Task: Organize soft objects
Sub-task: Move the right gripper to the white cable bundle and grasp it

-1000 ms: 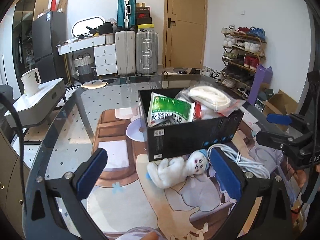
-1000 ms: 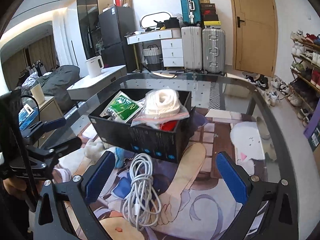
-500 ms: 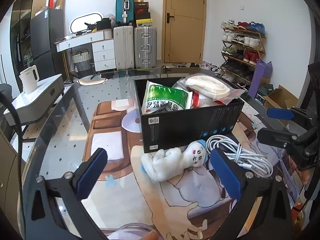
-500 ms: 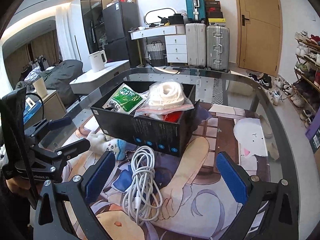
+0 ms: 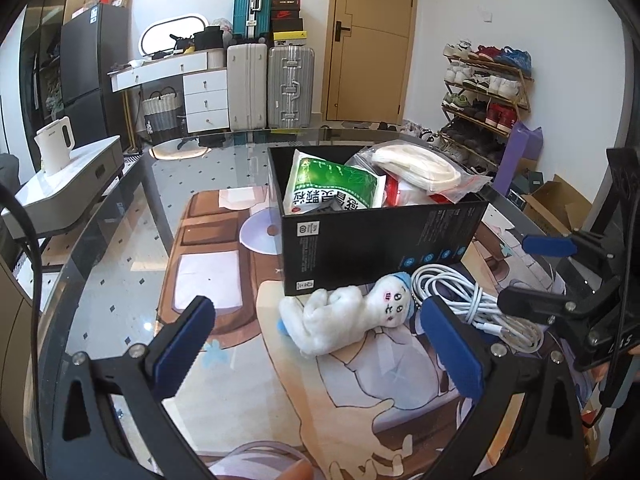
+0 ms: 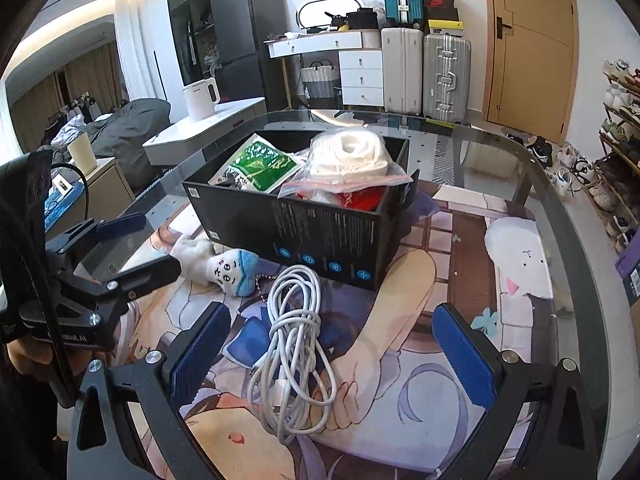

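Both grippers, left gripper (image 5: 320,346) and right gripper (image 6: 332,346), are spread wide, holding nothing; plush toy (image 5: 344,318) sits mid-frame by the black box (image 5: 380,248).

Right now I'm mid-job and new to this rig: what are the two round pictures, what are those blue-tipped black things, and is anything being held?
There is no robot arm. A person carries a two-finger claw in each hand, and each claw has a wide-angle camera looking out along its fingers, so each round picture is one claw's own view.

The left claw and the right claw are both open and hold nothing. The blue tips are their finger pads.

On the glass table lies a printed mat. On it stands a black box holding a green packet and a bagged white roll. In front of the box lie a white plush toy and a coiled white cable. The toy sits ahead of the left claw, the cable ahead of the right.
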`<state>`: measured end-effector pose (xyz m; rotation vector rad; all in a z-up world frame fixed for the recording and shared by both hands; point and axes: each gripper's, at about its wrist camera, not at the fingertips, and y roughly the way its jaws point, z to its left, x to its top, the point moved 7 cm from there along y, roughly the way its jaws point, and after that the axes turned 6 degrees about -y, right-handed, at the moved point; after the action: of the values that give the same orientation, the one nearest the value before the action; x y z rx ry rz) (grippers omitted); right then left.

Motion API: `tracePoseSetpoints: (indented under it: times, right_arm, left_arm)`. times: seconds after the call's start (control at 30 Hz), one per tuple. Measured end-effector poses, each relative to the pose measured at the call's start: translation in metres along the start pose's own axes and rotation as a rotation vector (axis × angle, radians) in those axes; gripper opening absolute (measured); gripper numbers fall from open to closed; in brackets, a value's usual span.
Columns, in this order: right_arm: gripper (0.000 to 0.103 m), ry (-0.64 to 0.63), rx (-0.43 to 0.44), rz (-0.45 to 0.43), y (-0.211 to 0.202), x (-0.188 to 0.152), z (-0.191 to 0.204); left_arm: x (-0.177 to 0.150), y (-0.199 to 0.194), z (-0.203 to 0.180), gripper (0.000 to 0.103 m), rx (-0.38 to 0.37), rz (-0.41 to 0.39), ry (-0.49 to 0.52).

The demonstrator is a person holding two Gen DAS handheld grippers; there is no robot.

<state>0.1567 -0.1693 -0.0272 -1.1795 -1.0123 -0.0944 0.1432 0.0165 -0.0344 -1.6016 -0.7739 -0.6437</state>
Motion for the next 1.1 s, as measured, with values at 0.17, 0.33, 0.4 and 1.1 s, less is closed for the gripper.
tracePoseSetpoints:
  times: [0.17, 0.33, 0.4, 1.1]
  right_arm:
    - [0.102, 0.003, 0.003, 0.06, 0.016, -0.01, 0.002]
    - [0.102, 0.013, -0.008, 0.099, 0.027, -0.017, 0.003]
    - [0.102, 0.006, -0.015, 0.12, 0.031, -0.02, 0.002]
    - [0.102, 0.067, -0.109, 0.153, 0.034, -0.034, -0.038]
  left_arm:
    - [0.0, 0.002, 0.003, 0.103, 0.007, 0.005, -0.01]
    - [-0.001, 0.004, 0.006, 0.103, 0.011, 0.014, -0.019]
    - [-0.002, 0.005, 0.006, 0.103, 0.01, 0.017, -0.018]
    - [-0.005, 0.009, 0.005, 0.103, 0.012, 0.039, 0.003]
